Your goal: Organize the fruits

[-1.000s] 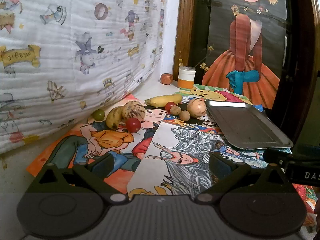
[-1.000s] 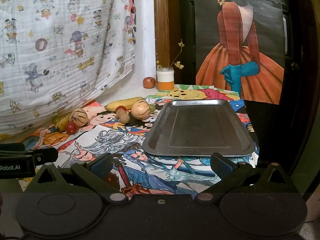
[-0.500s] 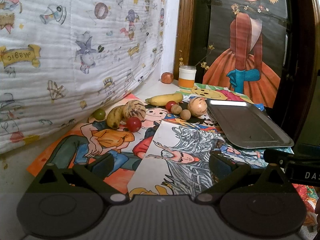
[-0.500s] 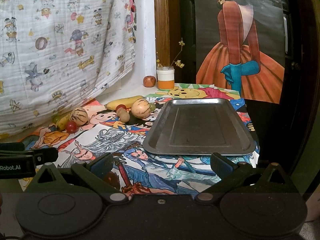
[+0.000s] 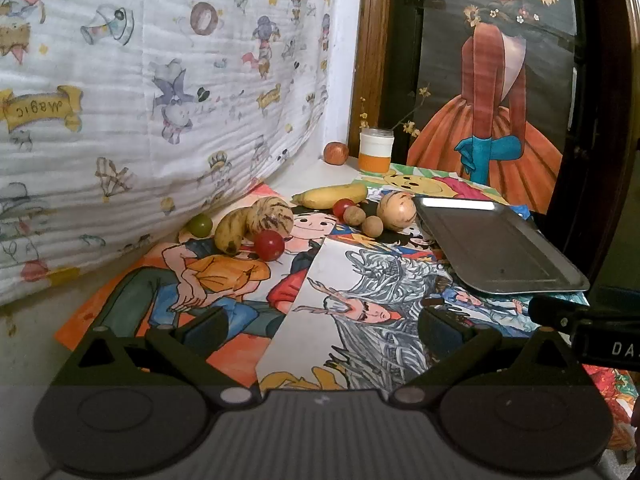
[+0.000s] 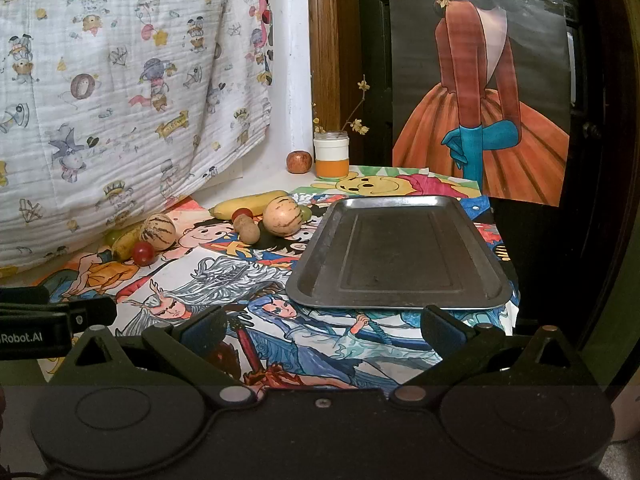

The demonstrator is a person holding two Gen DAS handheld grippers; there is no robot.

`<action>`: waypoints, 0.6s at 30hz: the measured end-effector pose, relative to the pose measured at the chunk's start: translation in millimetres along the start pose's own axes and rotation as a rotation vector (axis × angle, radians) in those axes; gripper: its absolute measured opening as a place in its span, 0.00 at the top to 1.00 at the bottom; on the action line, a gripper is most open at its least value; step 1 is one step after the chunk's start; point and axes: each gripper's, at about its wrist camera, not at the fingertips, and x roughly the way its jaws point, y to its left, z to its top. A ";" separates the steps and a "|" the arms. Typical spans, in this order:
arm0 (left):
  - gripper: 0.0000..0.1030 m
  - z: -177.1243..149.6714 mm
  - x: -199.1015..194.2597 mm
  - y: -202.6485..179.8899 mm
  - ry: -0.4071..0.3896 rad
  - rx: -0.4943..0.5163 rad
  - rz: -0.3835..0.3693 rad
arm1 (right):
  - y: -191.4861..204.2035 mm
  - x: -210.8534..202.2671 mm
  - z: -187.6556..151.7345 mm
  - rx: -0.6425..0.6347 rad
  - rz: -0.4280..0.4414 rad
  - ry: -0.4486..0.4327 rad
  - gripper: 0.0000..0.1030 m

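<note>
Fruits lie on the poster-covered table: a yellow banana (image 5: 330,195), a tan striped melon (image 5: 396,211), two brown round fruits (image 5: 362,220), a red tomato (image 5: 269,245), a second striped melon (image 5: 270,216), a spotted banana (image 5: 231,231) and a green fruit (image 5: 200,225). An empty metal tray (image 6: 400,252) lies right of them, also in the left wrist view (image 5: 496,248). My left gripper (image 5: 320,330) is open and empty, well short of the fruits. My right gripper (image 6: 324,330) is open and empty in front of the tray's near edge.
A white and orange jar (image 5: 375,155) and a red apple (image 5: 335,153) stand at the back by the wooden door frame. A cartoon-print blanket (image 5: 140,80) hangs along the left. The table's right edge runs just beyond the tray.
Both grippers have crept slightly; the scene has shifted a little in each view. Nothing was gripped or moved.
</note>
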 end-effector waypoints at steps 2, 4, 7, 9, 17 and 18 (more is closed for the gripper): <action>0.00 -0.3 -0.4 0.7 0.000 -0.001 0.000 | 0.0 0.2 0.0 0.000 0.000 0.001 0.00; 0.00 -0.1 0.1 -0.1 0.000 0.000 0.000 | 0.0 0.2 0.1 0.001 0.000 0.001 0.00; 0.00 -0.2 0.1 0.0 0.000 0.000 0.001 | -0.2 1.0 -1.3 -0.001 -0.001 0.003 0.00; 0.00 -0.8 0.2 0.5 0.001 -0.001 0.001 | 0.9 1.3 -2.6 -0.004 0.000 0.003 0.00; 0.00 -2.3 0.4 1.8 0.003 -0.002 0.001 | 1.7 1.8 -1.8 -0.007 0.001 0.008 0.00; 0.00 -2.2 0.5 1.8 0.003 -0.003 0.002 | 1.7 1.9 -1.5 -0.007 0.001 0.009 0.00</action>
